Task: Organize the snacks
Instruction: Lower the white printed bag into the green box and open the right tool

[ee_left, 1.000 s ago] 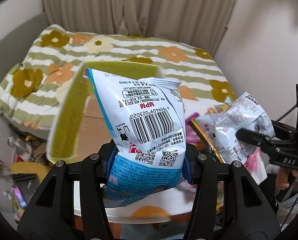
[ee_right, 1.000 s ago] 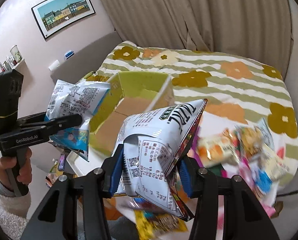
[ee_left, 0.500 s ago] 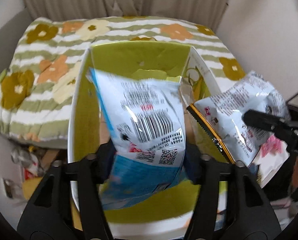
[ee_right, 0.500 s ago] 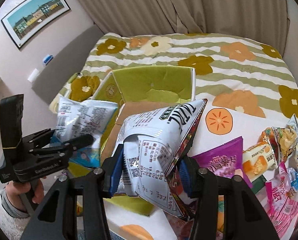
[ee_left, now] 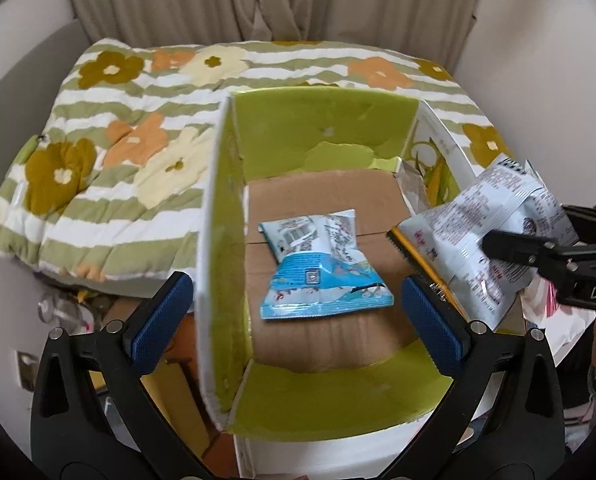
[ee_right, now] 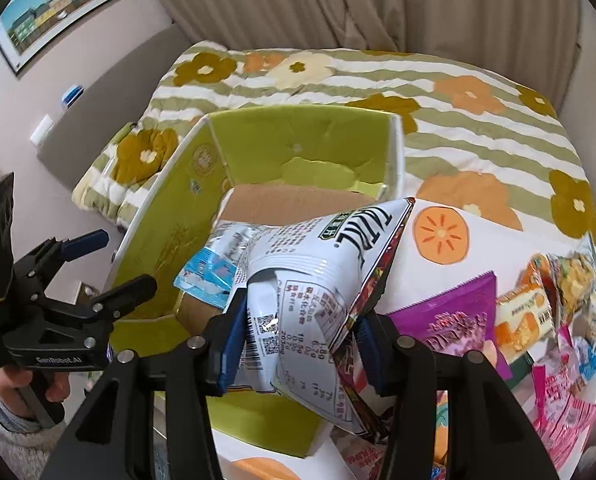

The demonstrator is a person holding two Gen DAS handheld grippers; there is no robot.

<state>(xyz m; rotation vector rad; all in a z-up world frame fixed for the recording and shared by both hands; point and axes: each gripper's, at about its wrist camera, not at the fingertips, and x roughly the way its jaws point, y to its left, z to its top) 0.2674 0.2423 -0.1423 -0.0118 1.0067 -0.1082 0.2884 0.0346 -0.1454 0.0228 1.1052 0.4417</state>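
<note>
Left gripper [ee_left: 298,304] hangs over the green-lined cardboard box [ee_left: 317,136], its jaws opening and wide apart, with nothing pressed between the blue pads [ee_left: 160,322]. Below that gap, the blue-and-white snack bag [ee_left: 323,266] lies flat on the brown floor of the box, clear of both pads. To its right, the right gripper [ee_right: 299,338] is clamped tight on a white crinkled snack bag [ee_right: 321,276], which is held above the box's near right corner. Farther right, a purple packet [ee_right: 453,320] and a jumble of orange, yellow and pink snack packets [ee_right: 553,320] lie on the white bench [ee_right: 493,248] with its orange fruit print, beside the flower-patterned bed [ee_right: 457,72].
</note>
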